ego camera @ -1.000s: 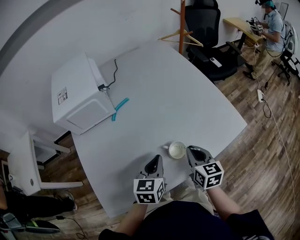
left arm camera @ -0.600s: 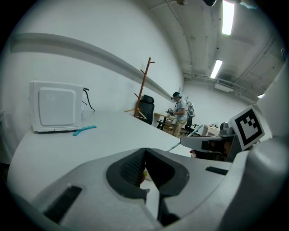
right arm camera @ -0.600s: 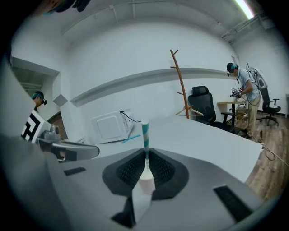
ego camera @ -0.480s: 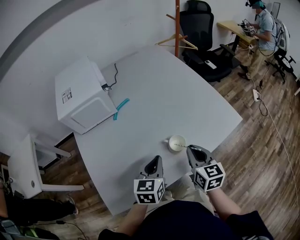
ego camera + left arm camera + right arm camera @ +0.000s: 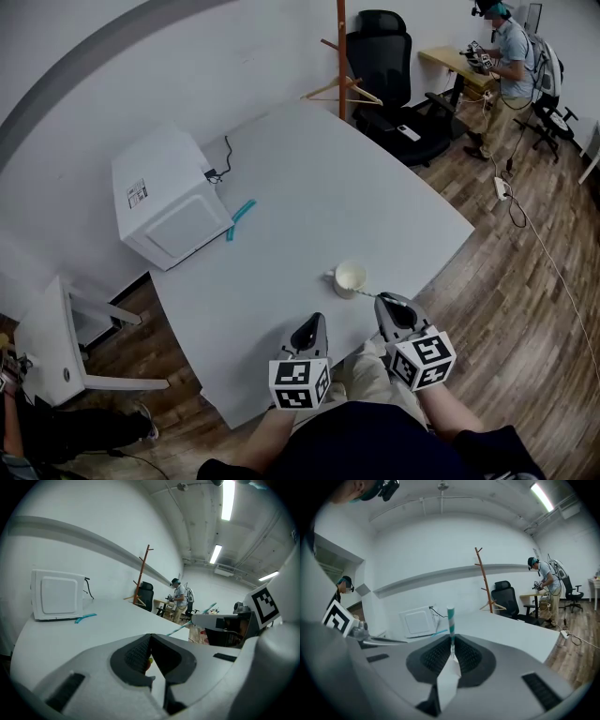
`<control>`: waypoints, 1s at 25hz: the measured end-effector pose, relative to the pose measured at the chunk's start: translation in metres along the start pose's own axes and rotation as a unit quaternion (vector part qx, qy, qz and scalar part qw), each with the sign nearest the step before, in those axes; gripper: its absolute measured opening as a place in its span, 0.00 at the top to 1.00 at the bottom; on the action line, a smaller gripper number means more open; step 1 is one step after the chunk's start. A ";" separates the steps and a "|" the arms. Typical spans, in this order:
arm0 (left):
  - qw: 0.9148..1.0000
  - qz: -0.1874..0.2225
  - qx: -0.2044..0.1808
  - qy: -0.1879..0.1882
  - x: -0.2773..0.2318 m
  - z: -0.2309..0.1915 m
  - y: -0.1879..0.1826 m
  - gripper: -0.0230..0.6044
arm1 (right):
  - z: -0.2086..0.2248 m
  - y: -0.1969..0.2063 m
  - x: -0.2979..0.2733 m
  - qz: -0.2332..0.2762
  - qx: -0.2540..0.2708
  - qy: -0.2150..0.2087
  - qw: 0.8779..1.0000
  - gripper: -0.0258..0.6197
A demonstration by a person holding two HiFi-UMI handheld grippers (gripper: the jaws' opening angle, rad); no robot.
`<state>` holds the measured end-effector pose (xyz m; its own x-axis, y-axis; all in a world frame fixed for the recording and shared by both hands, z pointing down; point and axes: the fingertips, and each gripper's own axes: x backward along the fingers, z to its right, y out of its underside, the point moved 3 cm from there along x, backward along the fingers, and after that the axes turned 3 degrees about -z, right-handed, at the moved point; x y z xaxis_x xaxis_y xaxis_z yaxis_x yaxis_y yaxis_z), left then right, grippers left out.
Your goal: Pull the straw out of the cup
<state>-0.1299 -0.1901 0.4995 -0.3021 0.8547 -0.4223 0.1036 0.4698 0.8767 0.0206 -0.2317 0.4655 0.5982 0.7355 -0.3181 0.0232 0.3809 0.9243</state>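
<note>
A white cup (image 5: 350,277) stands on the white table (image 5: 319,197) near its front edge. My right gripper (image 5: 388,302) is just right of the cup, shut on a teal-and-white striped straw (image 5: 451,617). The thin straw (image 5: 367,294) runs from the jaws toward the cup's near rim; I cannot tell whether its end is still inside. My left gripper (image 5: 314,324) hovers in front of the cup to its left, jaws together with nothing held. In the left gripper view (image 5: 151,641) the straw (image 5: 202,613) slants up beside the right gripper (image 5: 220,620); the cup is hidden there.
A white box-shaped appliance (image 5: 169,199) sits at the table's far left with a teal strip (image 5: 241,218) beside it. Behind the table are a wooden coat stand (image 5: 339,56), a black office chair (image 5: 384,66) and a person (image 5: 506,52) at a desk. A white chair (image 5: 56,347) stands left.
The right gripper has drawn back from the cup with the straw in its jaws, and the straw has slid out over the rim. The left gripper has also pulled back a little.
</note>
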 end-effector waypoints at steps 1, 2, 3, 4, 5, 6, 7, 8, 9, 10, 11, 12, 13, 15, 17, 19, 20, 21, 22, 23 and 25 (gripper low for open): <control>1.000 0.001 -0.002 0.002 0.002 0.001 0.001 0.94 | -0.002 0.000 0.004 0.003 -0.003 0.000 1.000 0.89; 1.000 0.001 -0.003 0.005 0.005 0.003 0.002 0.94 | -0.005 0.000 0.008 0.007 -0.006 0.000 1.000 0.89; 1.000 0.000 -0.005 0.006 0.007 0.004 0.003 0.94 | -0.006 0.001 0.012 0.009 -0.008 0.000 1.000 0.89; 1.000 0.000 -0.006 0.008 0.010 0.006 0.005 0.94 | -0.008 0.002 0.016 0.011 -0.010 0.002 1.000 0.89; 1.000 0.000 -0.007 0.010 0.012 0.007 0.006 0.94 | -0.010 0.003 0.021 0.013 -0.010 0.004 1.000 0.89; 1.000 -0.001 -0.007 0.012 0.014 0.009 0.007 0.94 | -0.011 0.003 0.025 0.016 -0.011 0.005 1.000 0.89; 1.000 -0.001 -0.009 0.014 0.016 0.010 0.008 0.94 | -0.013 0.003 0.029 0.019 -0.012 0.006 1.000 0.89; 1.000 -0.001 -0.010 0.016 0.019 0.012 0.010 0.94 | -0.014 0.003 0.033 0.022 -0.013 0.005 1.000 0.89; 1.000 -0.001 -0.011 0.018 0.021 0.013 0.011 0.94 | -0.016 0.003 0.038 0.026 -0.015 0.005 1.000 0.89; 1.000 -0.002 -0.011 0.019 0.024 0.014 0.013 0.94 | -0.018 0.004 0.042 0.028 -0.017 0.005 0.999 0.89; 1.000 -0.003 -0.012 0.021 0.026 0.016 0.014 0.94 | -0.019 0.004 0.046 0.031 -0.019 0.005 0.999 0.89; 1.000 -0.003 -0.012 0.023 0.029 0.017 0.015 0.94 | -0.021 0.004 0.050 0.034 -0.020 0.005 0.999 0.89; 1.000 -0.004 -0.013 0.026 0.031 0.019 0.016 0.94 | -0.023 0.004 0.053 0.036 -0.021 0.006 0.999 0.89; 0.999 -0.004 -0.015 0.030 0.036 0.021 0.018 0.94 | -0.027 0.004 0.059 0.041 -0.021 0.007 0.999 0.89; 0.999 -0.005 -0.015 0.032 0.040 0.022 0.021 0.94 | -0.030 0.004 0.063 0.045 -0.021 0.007 0.999 0.89; 0.999 -0.006 -0.015 0.033 0.043 0.023 0.024 0.94 | -0.034 0.006 0.066 0.047 -0.021 0.008 0.999 0.89; 0.999 -0.007 -0.015 0.034 0.045 0.023 0.026 0.94 | -0.035 0.006 0.067 0.047 -0.020 0.007 0.999 0.89; 0.999 -0.007 -0.016 0.034 0.046 0.024 0.028 0.94 | -0.037 0.007 0.069 0.048 -0.019 0.006 0.999 0.89; 0.999 -0.007 -0.016 0.034 0.047 0.025 0.028 0.94 | -0.038 0.007 0.070 0.049 -0.018 0.004 0.999 0.89; 0.999 -0.007 -0.017 0.034 0.048 0.025 0.029 0.94 | -0.039 0.006 0.070 0.049 -0.015 0.002 0.999 0.89; 0.999 -0.007 -0.019 0.035 0.049 0.026 0.028 0.94 | -0.043 0.007 0.071 0.049 -0.007 -0.001 0.999 0.89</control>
<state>-0.1174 -0.1292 0.4974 -0.3695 0.8296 -0.4185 0.0639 0.4720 0.8793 0.0289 -0.1529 0.4398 0.5990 0.7681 -0.2261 -0.0459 0.3148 0.9480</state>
